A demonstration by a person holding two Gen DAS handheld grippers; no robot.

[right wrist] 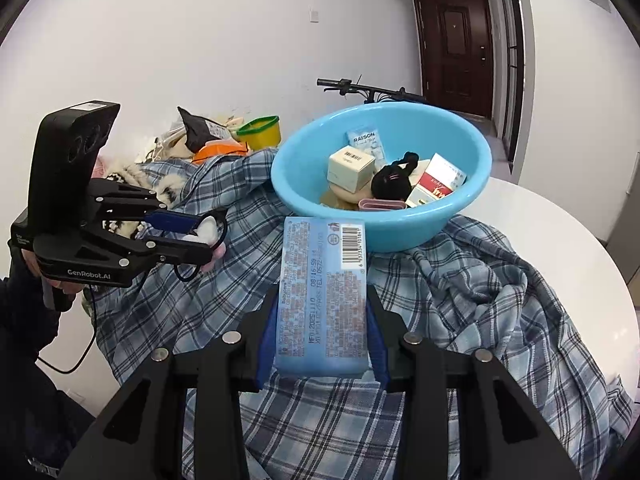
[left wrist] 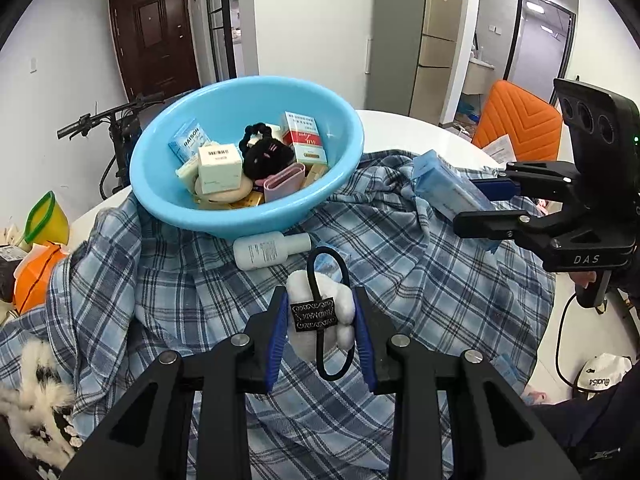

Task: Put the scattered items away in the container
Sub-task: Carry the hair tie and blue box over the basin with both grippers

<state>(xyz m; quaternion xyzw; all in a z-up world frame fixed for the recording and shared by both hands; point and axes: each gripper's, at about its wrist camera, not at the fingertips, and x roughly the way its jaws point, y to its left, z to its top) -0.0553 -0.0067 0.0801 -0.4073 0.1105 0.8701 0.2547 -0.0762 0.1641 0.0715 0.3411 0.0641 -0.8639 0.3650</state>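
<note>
A light blue basin [left wrist: 192, 204] [right wrist: 472, 200] sits on a plaid cloth and holds several boxes, a black plush hair tie and a pink case. My left gripper [left wrist: 320, 312] [right wrist: 200, 236] is shut on a white fluffy hair tie [left wrist: 310, 292] with a black elastic loop and a black tag, held above the cloth in front of the basin. My right gripper [right wrist: 323, 308] [left wrist: 486, 206] is shut on a blue tissue pack [right wrist: 322, 292] [left wrist: 444, 188], held just before the basin's near rim. A white bottle [left wrist: 266, 250] lies on the cloth against the basin.
The blue plaid cloth [left wrist: 400, 280] [right wrist: 480, 300] covers a round white table [right wrist: 560, 232]. An orange chair [left wrist: 516, 120] stands behind it. A yellow tub [right wrist: 260, 132], an orange item and furry fabric [left wrist: 36, 392] lie at the left. A bicycle [left wrist: 116, 128] leans by the wall.
</note>
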